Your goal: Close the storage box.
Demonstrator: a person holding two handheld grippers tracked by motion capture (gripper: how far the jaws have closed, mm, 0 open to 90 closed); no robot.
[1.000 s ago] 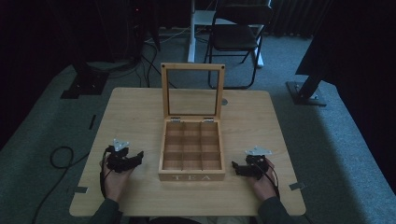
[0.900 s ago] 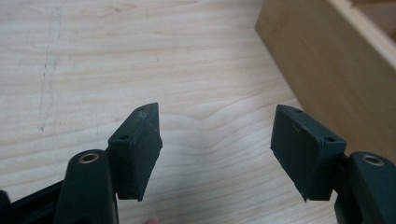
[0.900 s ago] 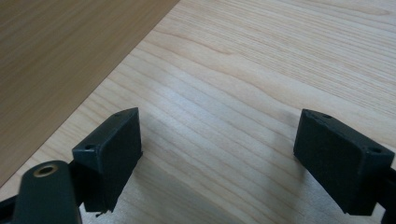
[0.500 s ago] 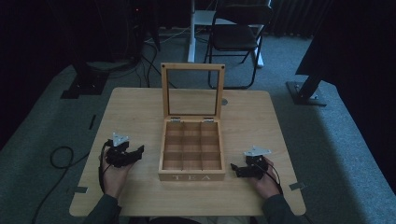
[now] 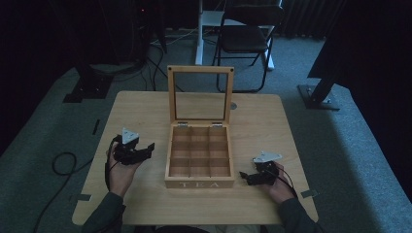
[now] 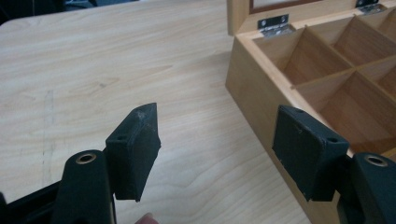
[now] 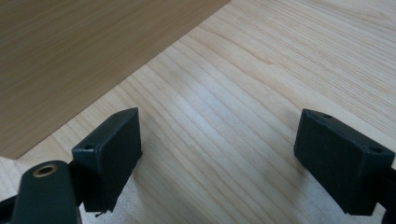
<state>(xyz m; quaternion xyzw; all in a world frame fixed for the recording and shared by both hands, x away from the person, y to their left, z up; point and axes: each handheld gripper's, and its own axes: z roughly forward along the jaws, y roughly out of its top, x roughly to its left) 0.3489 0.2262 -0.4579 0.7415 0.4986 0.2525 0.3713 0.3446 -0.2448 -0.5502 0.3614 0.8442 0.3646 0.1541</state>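
Note:
A wooden tea box (image 5: 180,167) with several empty compartments stands in the middle of the table (image 5: 141,111), its glass-paned lid (image 5: 200,71) upright at the back. My left gripper (image 5: 147,150) is held above the table left of the box and points at it. Its jaws are open and have just been opening further, with nothing between them. In the left gripper view the gripper (image 6: 217,149) faces the box's near corner (image 6: 252,93). My right gripper (image 5: 246,178) rests low by the box's front right corner, open and empty. The right gripper view has the gripper (image 7: 219,154) over bare table beside the box wall (image 7: 79,56).
A small round disc (image 5: 233,105) lies on the table right of the lid. Beyond the table stand a dark chair (image 5: 245,39), a white post (image 5: 199,29) and black stand bases (image 5: 318,97). A cable (image 5: 63,162) loops on the carpet at left.
My left hand has lifted its gripper and carried it a little away from the front edge. The right gripper and the box have stayed where they were.

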